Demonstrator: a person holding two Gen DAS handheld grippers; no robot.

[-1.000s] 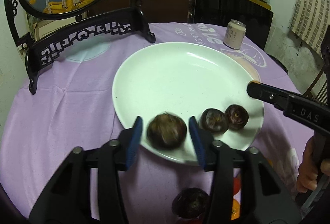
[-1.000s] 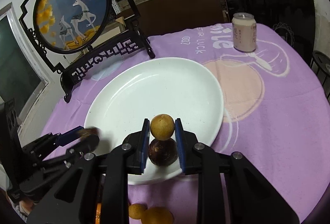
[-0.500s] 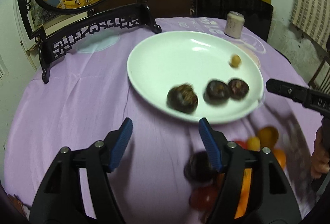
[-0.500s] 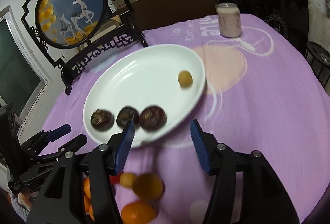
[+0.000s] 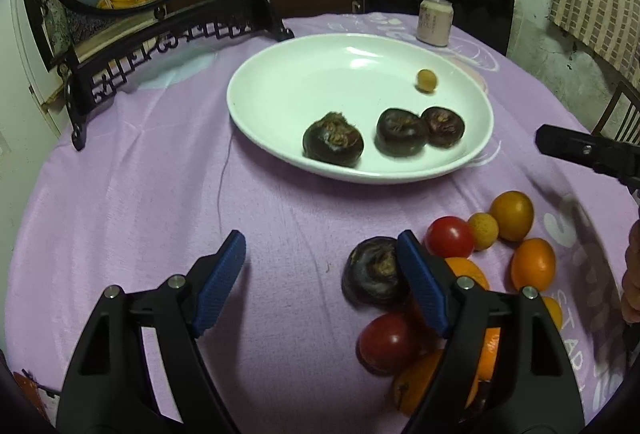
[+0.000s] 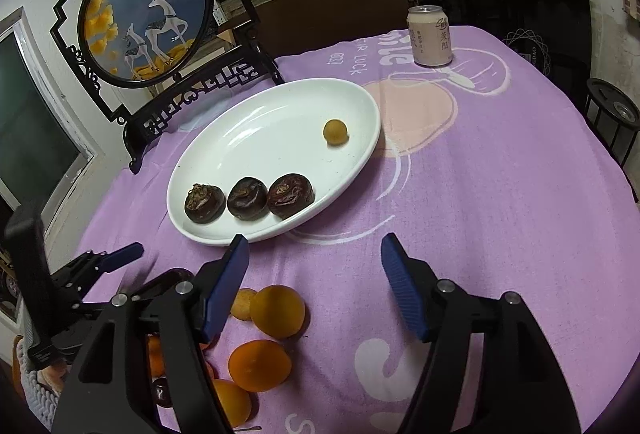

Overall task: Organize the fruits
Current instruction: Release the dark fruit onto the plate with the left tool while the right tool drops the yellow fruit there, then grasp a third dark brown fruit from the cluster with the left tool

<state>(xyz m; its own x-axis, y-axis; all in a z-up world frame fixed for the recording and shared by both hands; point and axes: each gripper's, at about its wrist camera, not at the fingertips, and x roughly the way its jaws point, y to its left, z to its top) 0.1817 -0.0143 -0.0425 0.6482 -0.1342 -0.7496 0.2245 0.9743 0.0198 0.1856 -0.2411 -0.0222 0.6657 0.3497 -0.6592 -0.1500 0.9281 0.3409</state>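
White plate on the purple cloth, toward twelve o'clock from both grippers. On it, three dark round fruits in a row along the near rim (the two on the right in the left wrist view touching), plus one small yellow fruit alone toward the far side, at about one o'clock of the plate's middle in both views.

Left gripper: jaws opening, spread wide, only bare cloth between the blue pads, nothing held. Just outside its right finger, at about three o'clock, a fourth dark fruit on the cloth, partly hidden by that finger. Around that one, a loose heap off the plate: two red tomatoes, several orange fruits, a small pale yellow one.

Right gripper: jaws opening too, well apart, nothing between them but cloth. Same heap at about seven o'clock of it, orange fruits beside and under its left finger.

Pale drink can upright at the cloth's far edge, one o'clock. Round deer picture in a black carved stand at eleven o'clock, behind the plate.
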